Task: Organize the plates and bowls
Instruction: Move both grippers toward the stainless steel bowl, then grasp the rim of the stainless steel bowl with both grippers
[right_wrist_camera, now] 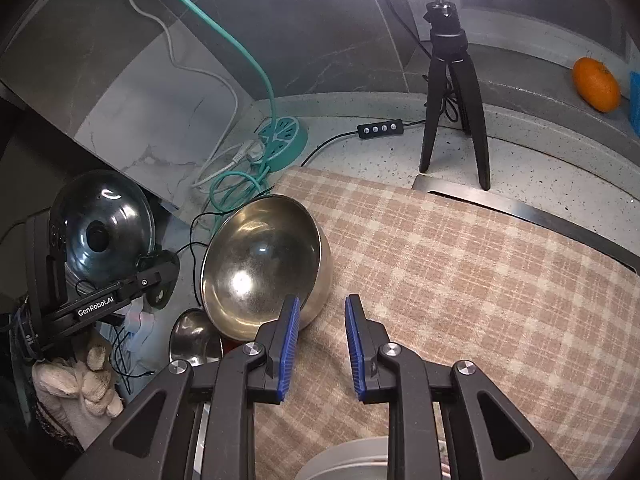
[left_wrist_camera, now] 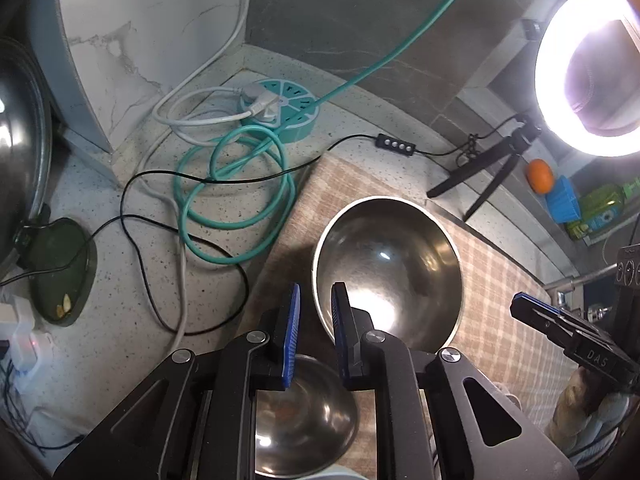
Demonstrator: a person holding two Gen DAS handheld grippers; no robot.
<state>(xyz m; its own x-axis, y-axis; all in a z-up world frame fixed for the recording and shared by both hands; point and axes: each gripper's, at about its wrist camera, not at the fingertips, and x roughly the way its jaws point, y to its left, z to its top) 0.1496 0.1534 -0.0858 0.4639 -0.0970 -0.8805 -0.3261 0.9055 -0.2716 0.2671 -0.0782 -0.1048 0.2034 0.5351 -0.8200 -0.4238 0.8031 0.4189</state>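
A large steel bowl stands on the checked cloth. My left gripper hangs over the bowl's near left rim, which shows in the narrow gap between its blue pads; nothing is pinched. In the right wrist view the left gripper stays apart from the bowl. My right gripper is over the cloth just right of the bowl, jaws narrowly apart and empty. A small steel bowl lies below my left gripper. A white dish peeks in at the bottom edge.
A teal round power strip and looped cables lie on the speckled counter behind the cloth. A glass pot lid stands at the left, a ring light's tripod and an orange at the back right.
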